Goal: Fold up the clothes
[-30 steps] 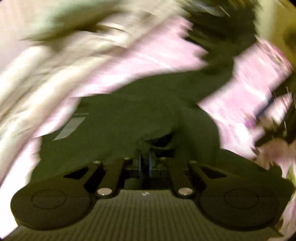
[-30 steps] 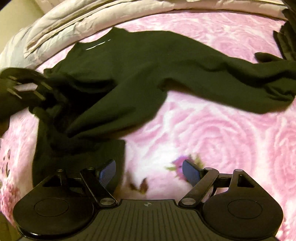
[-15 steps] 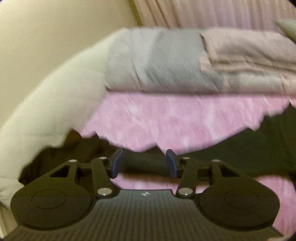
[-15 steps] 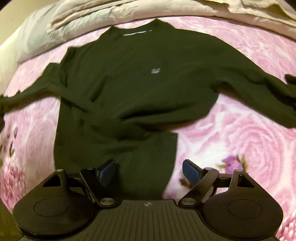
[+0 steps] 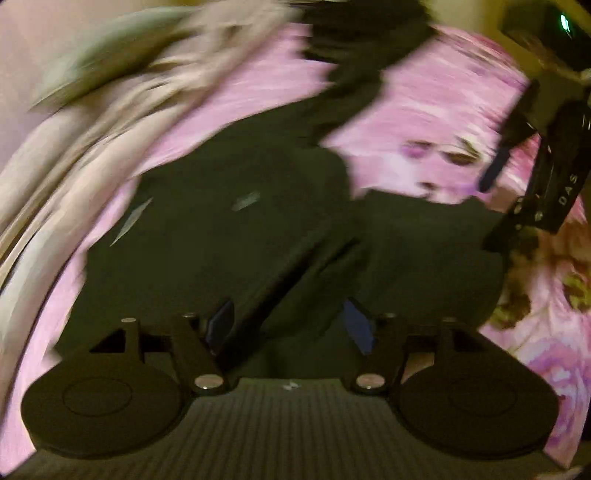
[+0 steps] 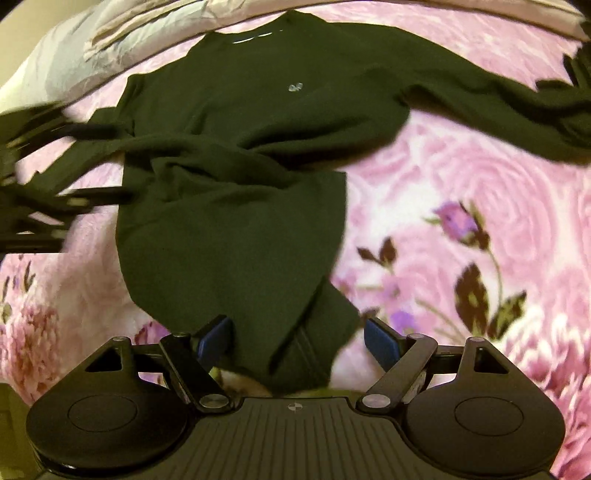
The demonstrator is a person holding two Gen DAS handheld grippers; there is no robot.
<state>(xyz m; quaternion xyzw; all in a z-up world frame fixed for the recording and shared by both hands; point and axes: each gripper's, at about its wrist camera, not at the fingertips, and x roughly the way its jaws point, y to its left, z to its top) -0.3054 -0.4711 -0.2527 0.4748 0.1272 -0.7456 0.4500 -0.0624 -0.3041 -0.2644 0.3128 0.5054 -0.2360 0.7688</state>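
Observation:
A dark green long-sleeved top [image 6: 236, 155] lies front up on a pink floral blanket [image 6: 461, 173], collar at the far side, right sleeve stretched out to the right, lower body rumpled. My right gripper [image 6: 299, 338] is open and empty just above the hem. My left gripper [image 5: 290, 325] is open over the top's left side [image 5: 229, 236]; that view is motion-blurred. The left gripper shows blurred at the left edge of the right wrist view [image 6: 40, 173]. The right gripper shows at the right edge of the left wrist view [image 5: 532, 162].
Folded grey and beige bedding [image 6: 110, 33] is piled along the far side of the blanket. More dark clothing [image 6: 580, 70] lies at the far right edge. A pale wall [image 5: 22, 55] rises beyond the bedding.
My left gripper let go of the left sleeve, opened and swung back over the top. The top spread out flatter. My right gripper stayed open and moved nearer the hem.

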